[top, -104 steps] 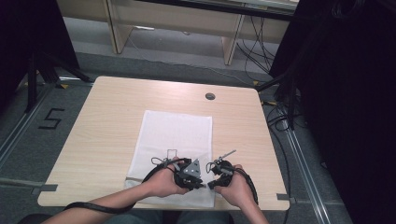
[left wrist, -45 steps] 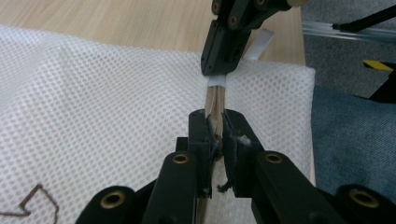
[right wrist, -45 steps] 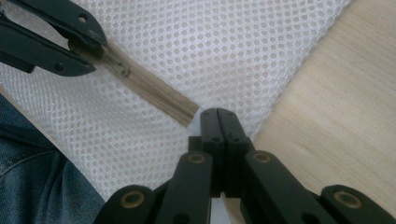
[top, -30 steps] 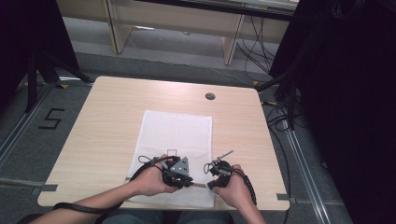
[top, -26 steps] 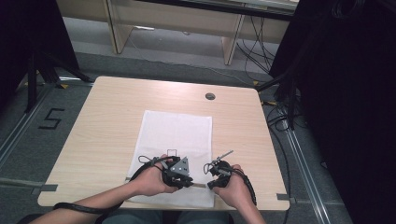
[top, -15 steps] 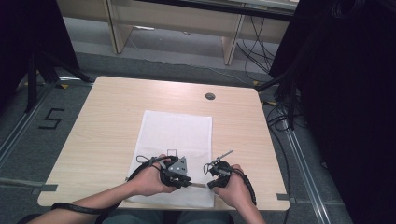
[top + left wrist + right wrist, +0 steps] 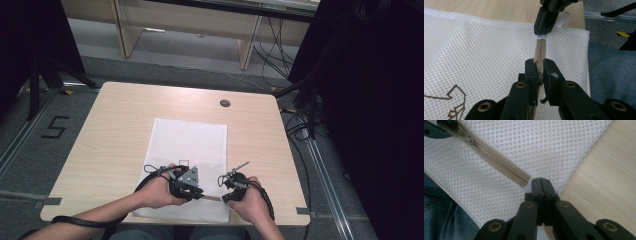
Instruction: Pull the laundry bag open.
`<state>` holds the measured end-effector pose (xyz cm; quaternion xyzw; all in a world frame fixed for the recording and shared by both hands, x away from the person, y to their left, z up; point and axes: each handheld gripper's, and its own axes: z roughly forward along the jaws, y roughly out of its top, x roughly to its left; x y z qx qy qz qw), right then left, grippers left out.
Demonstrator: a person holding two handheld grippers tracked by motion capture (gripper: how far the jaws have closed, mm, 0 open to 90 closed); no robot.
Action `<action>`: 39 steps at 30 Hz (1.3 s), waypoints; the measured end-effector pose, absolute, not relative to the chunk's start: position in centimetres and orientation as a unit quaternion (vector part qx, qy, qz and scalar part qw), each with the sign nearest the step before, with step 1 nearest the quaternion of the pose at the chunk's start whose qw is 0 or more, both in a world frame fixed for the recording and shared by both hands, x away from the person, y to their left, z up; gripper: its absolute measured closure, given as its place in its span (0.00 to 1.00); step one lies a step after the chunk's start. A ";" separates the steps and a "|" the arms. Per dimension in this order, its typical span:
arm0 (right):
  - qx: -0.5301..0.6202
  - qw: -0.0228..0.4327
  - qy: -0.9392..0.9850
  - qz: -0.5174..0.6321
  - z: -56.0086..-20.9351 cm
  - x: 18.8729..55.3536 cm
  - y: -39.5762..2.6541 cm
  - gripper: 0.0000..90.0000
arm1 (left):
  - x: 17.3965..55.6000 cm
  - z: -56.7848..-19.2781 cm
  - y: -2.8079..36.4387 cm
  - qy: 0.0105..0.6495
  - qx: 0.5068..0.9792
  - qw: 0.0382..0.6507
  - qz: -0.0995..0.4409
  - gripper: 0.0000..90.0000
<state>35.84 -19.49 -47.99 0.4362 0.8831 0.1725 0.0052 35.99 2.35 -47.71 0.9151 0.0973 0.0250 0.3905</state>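
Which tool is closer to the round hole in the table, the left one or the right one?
The right tool looks a little nearer. The round hole sits far up the table, almost straight ahead of the right tool, while the left tool is beside it, off to the left, over the white mesh bag.

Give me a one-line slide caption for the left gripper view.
Left tongs pinch the tan zipper of a white mesh bag, while the other tongs hold its far end.

You have even, soft light on the table (image 7: 125, 125), but the room edges in the high view stay very dark. In your gripper views the mesh (image 7: 474, 45) is sharp, with no glare and only faint shadows.
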 end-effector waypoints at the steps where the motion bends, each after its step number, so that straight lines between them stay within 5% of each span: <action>1: 0.437 0.007 0.883 0.171 -48.0 35.8 -19.5 1.00 | 36.0 -47.7 2.3 0.096 0.916 0.388 0.026 0.91; 39: 0.437 0.006 0.883 0.173 -48.0 35.8 -19.5 1.00 | 35.8 -47.4 3.8 0.101 0.913 0.394 0.023 0.91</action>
